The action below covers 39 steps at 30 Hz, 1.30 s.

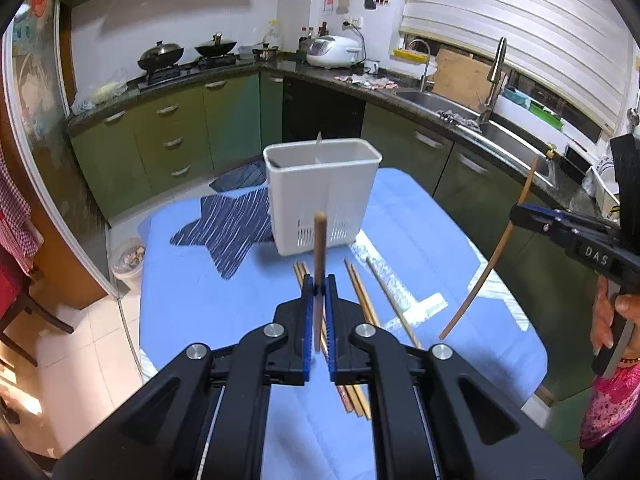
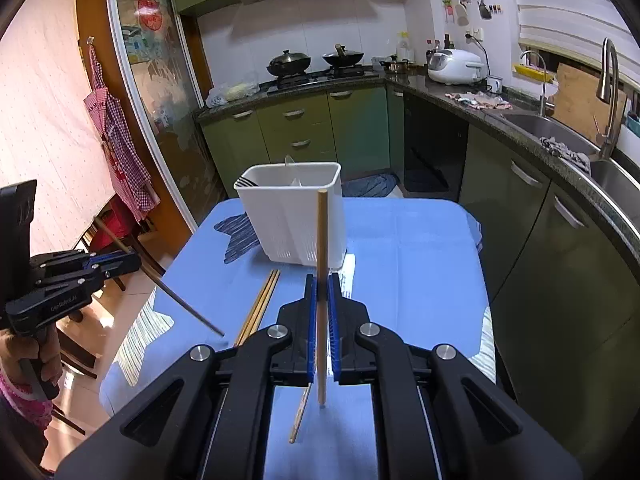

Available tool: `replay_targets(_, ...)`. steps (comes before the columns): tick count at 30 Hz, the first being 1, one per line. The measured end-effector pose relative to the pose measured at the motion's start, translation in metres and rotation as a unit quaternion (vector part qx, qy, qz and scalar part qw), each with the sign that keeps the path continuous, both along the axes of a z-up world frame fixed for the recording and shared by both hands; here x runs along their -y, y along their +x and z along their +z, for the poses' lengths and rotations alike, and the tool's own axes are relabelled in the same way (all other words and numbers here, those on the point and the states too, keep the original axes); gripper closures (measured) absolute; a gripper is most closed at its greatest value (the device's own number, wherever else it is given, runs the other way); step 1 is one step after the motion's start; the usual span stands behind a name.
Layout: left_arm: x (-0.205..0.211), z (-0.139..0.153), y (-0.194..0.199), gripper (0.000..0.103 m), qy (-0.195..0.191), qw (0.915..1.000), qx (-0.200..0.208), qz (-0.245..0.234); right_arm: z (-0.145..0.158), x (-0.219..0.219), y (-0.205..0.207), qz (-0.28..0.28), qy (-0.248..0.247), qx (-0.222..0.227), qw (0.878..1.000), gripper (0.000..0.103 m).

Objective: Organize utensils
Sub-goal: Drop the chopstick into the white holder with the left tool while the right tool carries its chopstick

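A white utensil caddy (image 1: pixel 320 196) (image 2: pixel 296 220) stands on the blue-covered table (image 1: pixel 420 220) (image 2: pixel 420 260), with dark fork tines (image 2: pixel 246 181) showing in its left compartment. My left gripper (image 1: pixel 319 284) (image 2: pixel 132 260) is shut on a brown chopstick (image 1: pixel 319 248) (image 2: pixel 180 300), held above the table. My right gripper (image 2: pixel 321 284) (image 1: pixel 520 214) is shut on a pale chopstick (image 2: pixel 321 240) (image 1: pixel 496 252), also lifted and roughly upright. Both grippers are short of the caddy. Several loose chopsticks (image 1: pixel 362 296) (image 2: pixel 260 304) lie on the cloth between the grippers and the caddy.
A striped, star-shaped cloth (image 1: pixel 228 232) lies left of the caddy. Green kitchen cabinets (image 1: pixel 172 140) and a counter with a sink (image 1: pixel 436 100) wrap around the table. A person's hand (image 1: pixel 608 312) holds the right gripper at the table's right side.
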State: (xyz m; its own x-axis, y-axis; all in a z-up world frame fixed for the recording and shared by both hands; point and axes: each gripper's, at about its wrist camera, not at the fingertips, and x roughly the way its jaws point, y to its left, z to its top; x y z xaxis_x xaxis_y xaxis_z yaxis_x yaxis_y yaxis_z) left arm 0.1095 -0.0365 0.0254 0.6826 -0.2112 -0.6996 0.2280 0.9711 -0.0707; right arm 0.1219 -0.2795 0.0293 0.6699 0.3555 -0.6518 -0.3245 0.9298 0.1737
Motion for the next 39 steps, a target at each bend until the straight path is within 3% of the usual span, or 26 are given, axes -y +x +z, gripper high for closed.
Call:
replay_targets(11,0.013,0.076,0.041,0.098,-0.013,0.9988,0.045,-0.013,0.035,0.005,0.01,0.003,0.003,0.021,1.0,0.097)
replay_targets(15,0.02,0.109,0.063,0.098,-0.006,0.9961,0.088,-0.003,0.034,0.01,0.012,0.001,0.006,0.02,1.0,0.097)
replay_targets(19,0.028,0.124,0.088,0.098,-0.004,0.9945,0.105,0.007,0.03,0.017,0.015,-0.008,0.01,0.018,1.0,0.097)
replay_targets(31,0.04,0.114,0.144,0.098,0.004,0.9896,0.139,0.038,0.029,0.013,0.034,-0.001,0.017,0.021,1.0,0.097)
replay_targets(39,0.035,0.072,0.171,0.097,0.014,0.9946,0.094,0.042,0.027,0.01,0.046,-0.006,0.018,0.018,1.0,0.097)
